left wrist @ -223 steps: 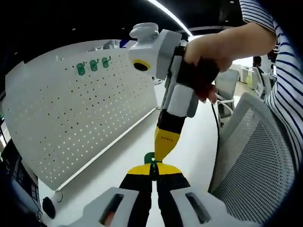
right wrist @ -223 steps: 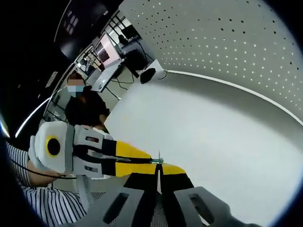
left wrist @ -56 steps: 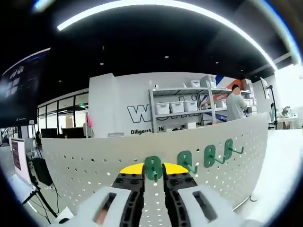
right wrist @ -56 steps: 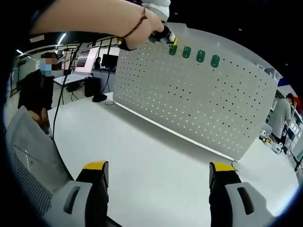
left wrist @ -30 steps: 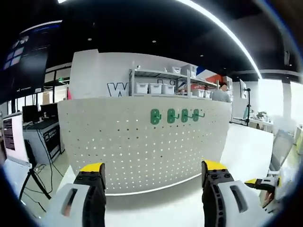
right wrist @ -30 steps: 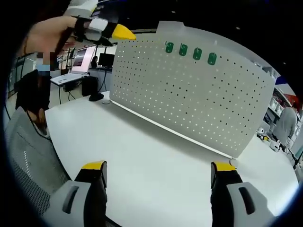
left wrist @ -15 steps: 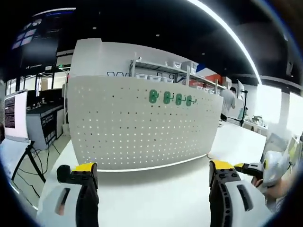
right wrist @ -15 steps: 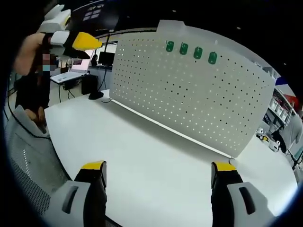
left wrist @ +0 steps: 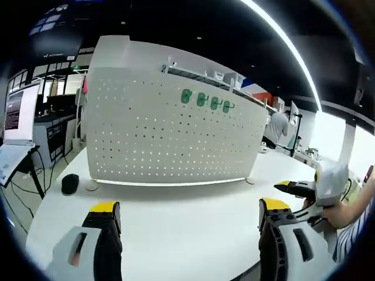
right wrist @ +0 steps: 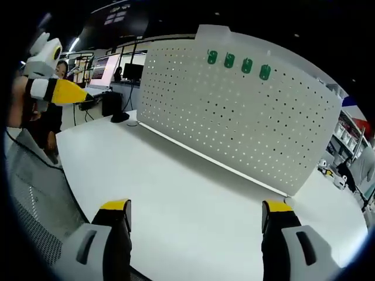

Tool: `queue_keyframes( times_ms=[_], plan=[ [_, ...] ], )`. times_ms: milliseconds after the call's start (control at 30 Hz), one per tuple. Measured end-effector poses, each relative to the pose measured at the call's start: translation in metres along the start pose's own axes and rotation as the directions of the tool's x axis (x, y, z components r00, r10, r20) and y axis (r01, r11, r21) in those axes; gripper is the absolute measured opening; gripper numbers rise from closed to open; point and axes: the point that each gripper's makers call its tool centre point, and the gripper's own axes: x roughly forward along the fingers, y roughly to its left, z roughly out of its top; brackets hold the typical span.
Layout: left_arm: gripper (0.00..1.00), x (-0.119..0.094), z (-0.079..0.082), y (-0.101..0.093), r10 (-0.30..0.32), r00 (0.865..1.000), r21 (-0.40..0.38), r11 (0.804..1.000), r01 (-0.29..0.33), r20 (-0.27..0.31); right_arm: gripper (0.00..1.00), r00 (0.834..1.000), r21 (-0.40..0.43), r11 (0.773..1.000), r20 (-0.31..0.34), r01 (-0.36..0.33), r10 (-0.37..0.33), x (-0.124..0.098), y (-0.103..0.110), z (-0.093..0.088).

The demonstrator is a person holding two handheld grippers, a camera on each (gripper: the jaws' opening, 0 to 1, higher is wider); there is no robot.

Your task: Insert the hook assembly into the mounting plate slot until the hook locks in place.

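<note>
1. The pegboard [left wrist: 170,137] stands upright on the white bench [left wrist: 176,216], and serves as the landmark here.
2. Four green hooks [left wrist: 204,100] sit in a row near the pegboard's top edge, each seated in its holes; in the right gripper view the same hooks [right wrist: 238,63] line up just below the top rim of the pegboard [right wrist: 234,123].
3. The left gripper [left wrist: 184,213] hangs in front of the pegboard, well apart from it, above the bench; its yellow-tipped fingers [left wrist: 104,212] are spread wide with nothing between them.
4. The right gripper [right wrist: 196,212] also faces the pegboard from across the bench [right wrist: 193,193], its fingers [right wrist: 116,209] wide apart and holding nothing.
5. In the left gripper view, the right gripper [left wrist: 302,188] shows off the pegboard's right end, held in a person's hand [left wrist: 343,215].
6. In the right gripper view, the left gripper [right wrist: 73,93] shows off the pegboard's left end, its yellow tip pointing toward the board.
7. A dark round object [left wrist: 70,182] lies on the bench just off the pegboard's left foot.
8. A mesh chair back [right wrist: 35,205] sits by the bench edge, on the side away from the pegboard.
</note>
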Motion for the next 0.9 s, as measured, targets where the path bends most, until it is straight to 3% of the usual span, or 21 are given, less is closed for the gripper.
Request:
queue_keyframes(
  times_ms=[200,267,567,900],
  plan=[
    [1.00,-0.004,-0.009,-0.008,-0.031,0.999,-0.014,0.999,0.031,0.016,0.89,1.000,0.001,1.000,0.004,0.000,0.000,0.000,0.000,0.001],
    [1.00,-0.003,-0.013,-0.008,-0.030,0.999,0.006,1.000,0.030,-0.012,0.89,1.000,0.001,1.000,0.004,0.000,0.000,0.000,0.000,0.001],
    [1.00,-0.010,-0.009,-0.012,-0.040,0.999,-0.007,0.999,0.040,0.025,0.89,1.000,0.003,1.000,0.012,0.012,-0.012,-0.002,-0.002,0.002],
    [1.00,-0.009,-0.013,-0.010,-0.032,0.999,-0.004,0.999,0.032,0.007,0.89,1.000,0.005,1.000,0.021,0.016,-0.016,-0.003,-0.003,0.004]
  ],
)
